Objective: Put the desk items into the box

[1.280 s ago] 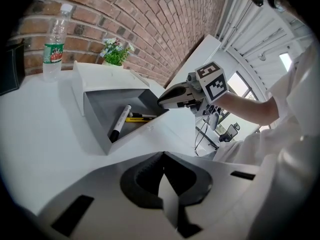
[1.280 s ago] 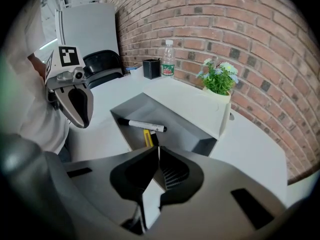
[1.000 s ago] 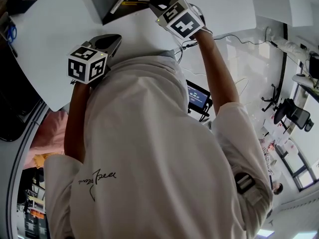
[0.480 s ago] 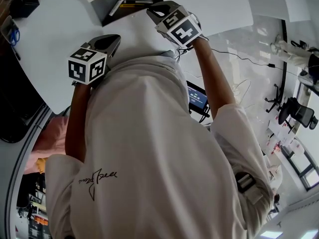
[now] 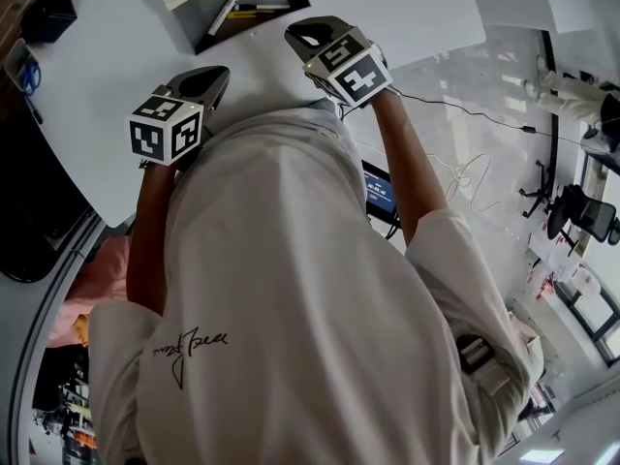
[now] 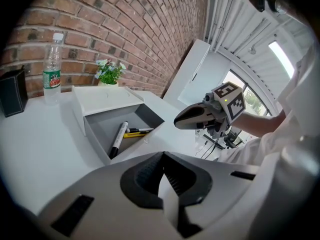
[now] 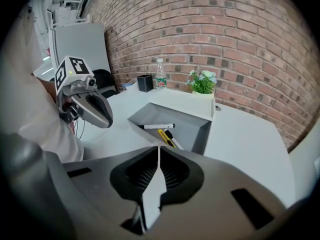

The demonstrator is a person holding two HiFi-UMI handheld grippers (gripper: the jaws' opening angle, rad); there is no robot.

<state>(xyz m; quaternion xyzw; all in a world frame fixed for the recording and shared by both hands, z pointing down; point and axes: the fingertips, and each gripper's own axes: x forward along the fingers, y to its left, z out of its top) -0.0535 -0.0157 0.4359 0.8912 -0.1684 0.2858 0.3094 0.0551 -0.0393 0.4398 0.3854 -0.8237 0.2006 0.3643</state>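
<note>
An open grey box (image 5: 201, 24) with a white lid stands on the white desk. In it lie a black-and-white marker (image 6: 119, 139), a yellow utility knife (image 6: 134, 133) and a pen (image 7: 174, 142). The marker (image 7: 159, 126) also shows in the right gripper view. My left gripper (image 6: 163, 155) is shut and empty, short of the box's near corner. My right gripper (image 7: 159, 148) is shut too, with nothing between its jaws, hovering just in front of the box (image 7: 196, 130). In the head view the left gripper (image 5: 215, 76) and right gripper (image 5: 296, 33) flank the box's near side.
A water bottle (image 6: 51, 66), a black pen holder (image 6: 12, 97) and a small potted plant (image 6: 109, 72) stand along the brick wall behind the box. The desk's curved edge (image 5: 97, 216) runs at the left; cables and a small screen (image 5: 380, 190) lie below the desk.
My right gripper has drawn back a little from the box and rolled slightly. The left gripper has stayed where it was.
</note>
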